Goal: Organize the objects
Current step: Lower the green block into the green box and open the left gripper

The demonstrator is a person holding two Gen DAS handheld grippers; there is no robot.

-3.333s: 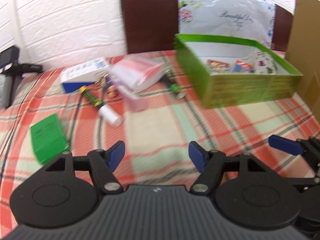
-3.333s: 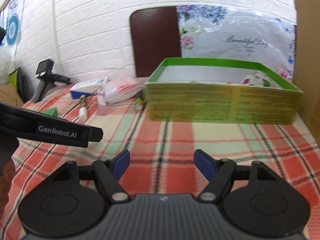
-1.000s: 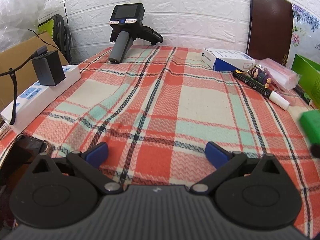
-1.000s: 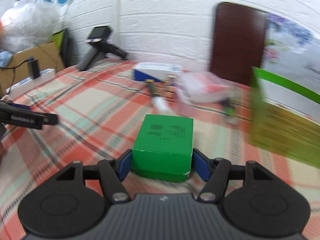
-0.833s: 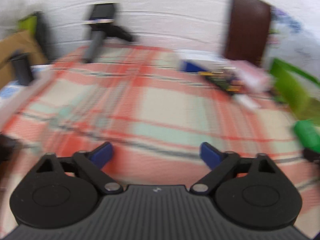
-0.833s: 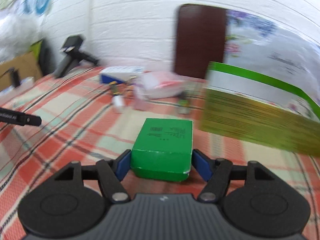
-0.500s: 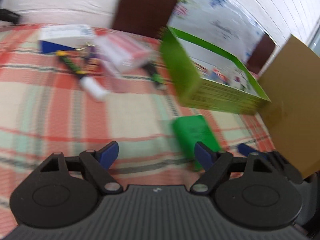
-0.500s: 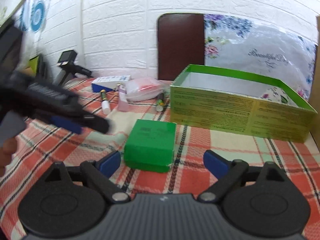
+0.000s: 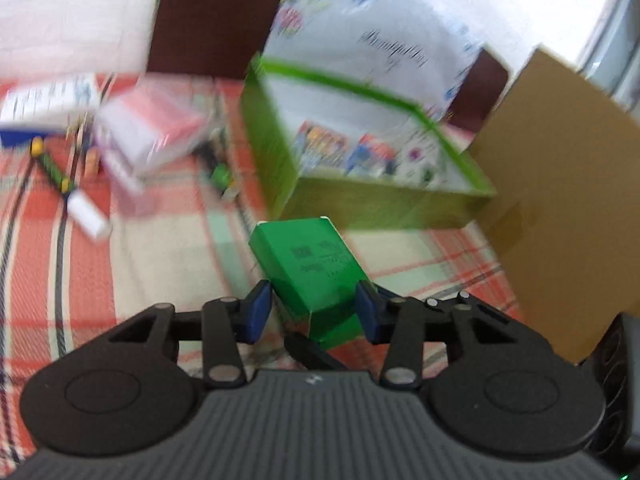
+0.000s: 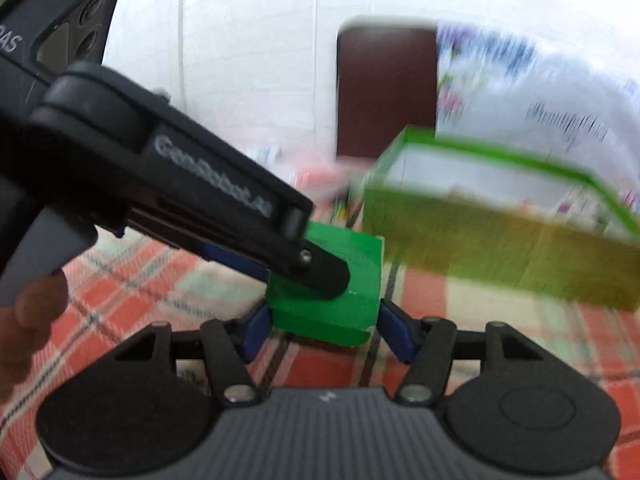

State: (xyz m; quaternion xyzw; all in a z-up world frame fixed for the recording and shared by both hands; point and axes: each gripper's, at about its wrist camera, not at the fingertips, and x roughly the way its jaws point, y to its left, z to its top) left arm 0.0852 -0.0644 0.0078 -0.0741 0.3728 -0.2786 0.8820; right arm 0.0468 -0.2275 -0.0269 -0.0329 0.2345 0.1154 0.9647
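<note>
A small green box [image 9: 316, 264] sits between the blue pads of my left gripper [image 9: 312, 312], which is closed on its sides. The same green box [image 10: 340, 300] also lies between the fingers of my right gripper [image 10: 324, 328], whose pads touch its sides. The left gripper's body crosses the right wrist view from the upper left and covers part of the box. A large open green box [image 9: 372, 172] with small colourful packets inside stands just beyond, on the plaid cloth.
On the left of the plaid cloth [image 9: 60, 240] lie a white-capped marker [image 9: 86, 212], a pink packet [image 9: 156, 132] and a blue-and-white carton [image 9: 44, 108]. A brown cardboard panel [image 9: 560, 184] stands at the right. A dark chair back [image 9: 212, 16] is behind.
My left gripper has swung over to the green box and closed on it. My right gripper, open half a second ago, has closed back against the box.
</note>
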